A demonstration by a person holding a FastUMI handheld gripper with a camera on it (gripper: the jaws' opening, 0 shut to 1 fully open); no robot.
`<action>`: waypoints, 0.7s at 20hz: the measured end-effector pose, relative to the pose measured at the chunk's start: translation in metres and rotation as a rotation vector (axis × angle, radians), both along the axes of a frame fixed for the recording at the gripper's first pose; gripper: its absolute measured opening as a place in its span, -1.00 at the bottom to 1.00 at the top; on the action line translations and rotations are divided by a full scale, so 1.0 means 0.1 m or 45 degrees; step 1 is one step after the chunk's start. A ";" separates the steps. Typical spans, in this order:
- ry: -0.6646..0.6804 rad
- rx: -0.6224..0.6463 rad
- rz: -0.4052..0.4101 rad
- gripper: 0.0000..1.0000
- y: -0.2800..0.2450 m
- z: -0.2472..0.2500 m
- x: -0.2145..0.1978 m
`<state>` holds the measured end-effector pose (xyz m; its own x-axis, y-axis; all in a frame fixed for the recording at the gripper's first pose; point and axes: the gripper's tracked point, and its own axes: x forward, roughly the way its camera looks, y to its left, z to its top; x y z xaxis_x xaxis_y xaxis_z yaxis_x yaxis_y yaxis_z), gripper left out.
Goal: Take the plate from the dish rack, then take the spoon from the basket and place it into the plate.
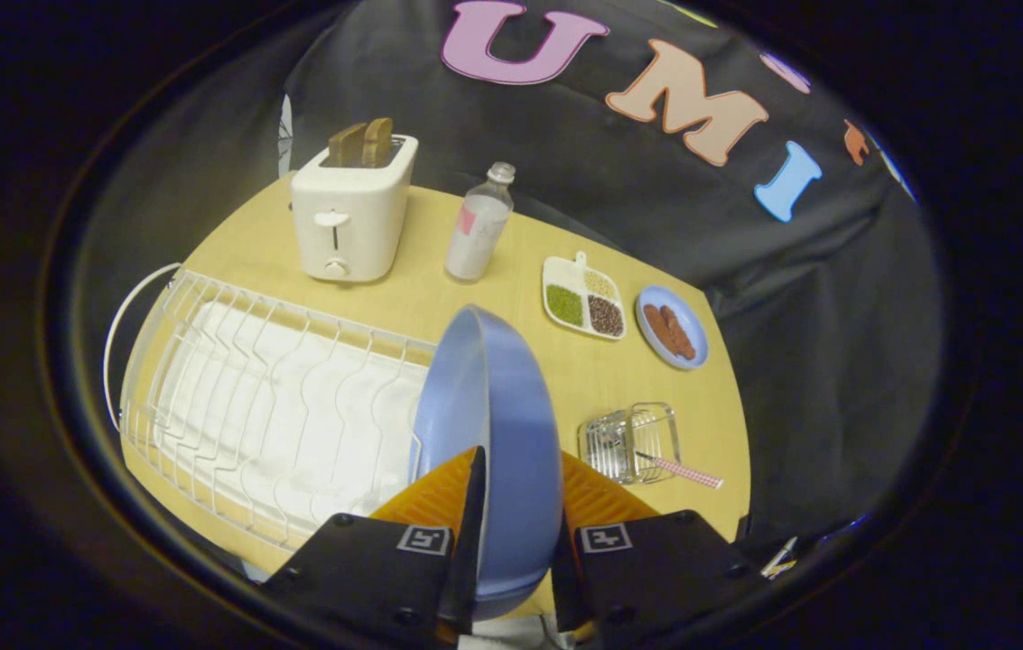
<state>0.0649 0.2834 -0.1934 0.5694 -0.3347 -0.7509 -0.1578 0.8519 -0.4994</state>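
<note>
In the gripper view, your hand-held gripper (511, 506) is closed on the round pale-blue plate (488, 424), both orange fingers (439, 496) pinching its rim so it stands on edge, lifted just right of the white wire dish rack (249, 397). Keep that pinch firm and lay the plate flat on bare wooden worktop (439, 298) right of the rack, short of the small wire basket (633, 442) holding the pink-checked-handled spoon (687, 471). Behind the rack stand a white toaster (350, 217) and a clear bottle (479, 226), against black cloth
</note>
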 end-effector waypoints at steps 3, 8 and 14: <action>0.003 -0.007 0.003 -0.28 0.05 0.07 -0.03; 0.047 0.122 0.026 -0.32 0.16 0.17 -0.10; 0.051 0.293 -0.014 -0.32 -0.03 0.28 -0.09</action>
